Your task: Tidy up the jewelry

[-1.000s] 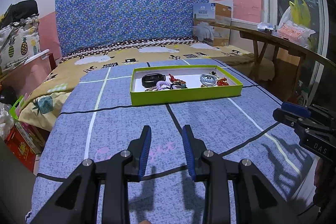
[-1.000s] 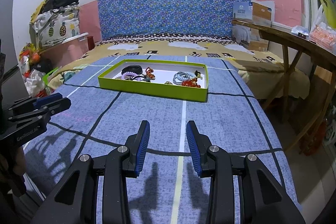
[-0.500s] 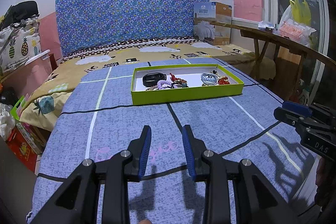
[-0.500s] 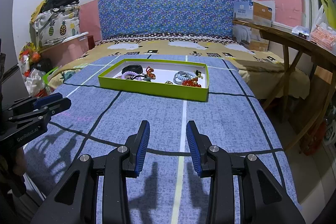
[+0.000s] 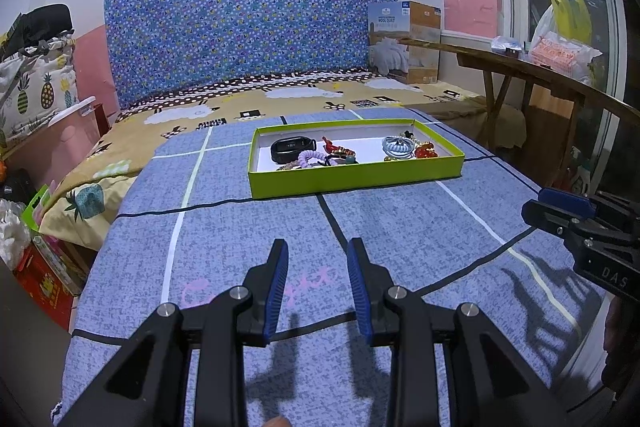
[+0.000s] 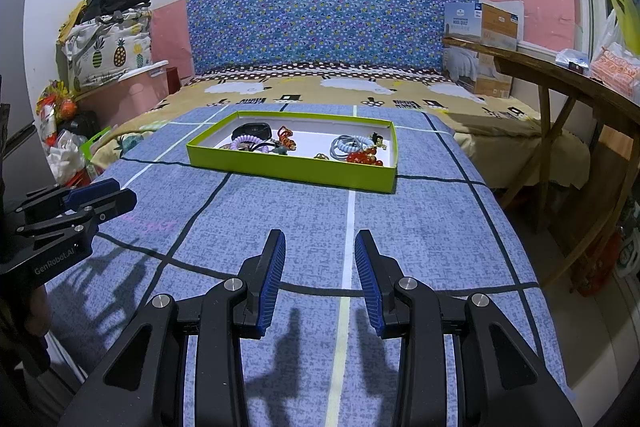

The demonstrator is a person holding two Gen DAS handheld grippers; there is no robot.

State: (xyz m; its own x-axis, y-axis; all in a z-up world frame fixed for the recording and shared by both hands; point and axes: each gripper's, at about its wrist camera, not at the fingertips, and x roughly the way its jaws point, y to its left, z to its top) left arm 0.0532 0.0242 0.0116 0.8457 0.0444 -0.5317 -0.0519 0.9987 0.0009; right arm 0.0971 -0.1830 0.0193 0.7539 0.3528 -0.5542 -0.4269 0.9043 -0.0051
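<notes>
Left gripper (image 5: 317, 259) and right gripper (image 6: 320, 251) both gape empty; green tray (image 5: 356, 179) near wall hides jewelry (image 5: 316, 159); right view shows more.

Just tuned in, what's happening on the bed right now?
Nothing is being handled. The left gripper and right gripper both hover open and empty over the blue patterned bedspread, short of the shallow lime-green cardboard tray. The jewelry sits inside the tray: a black band and purple coiled hair tie toward one end, a pale blue coiled tie and red beads toward the other.
</notes>
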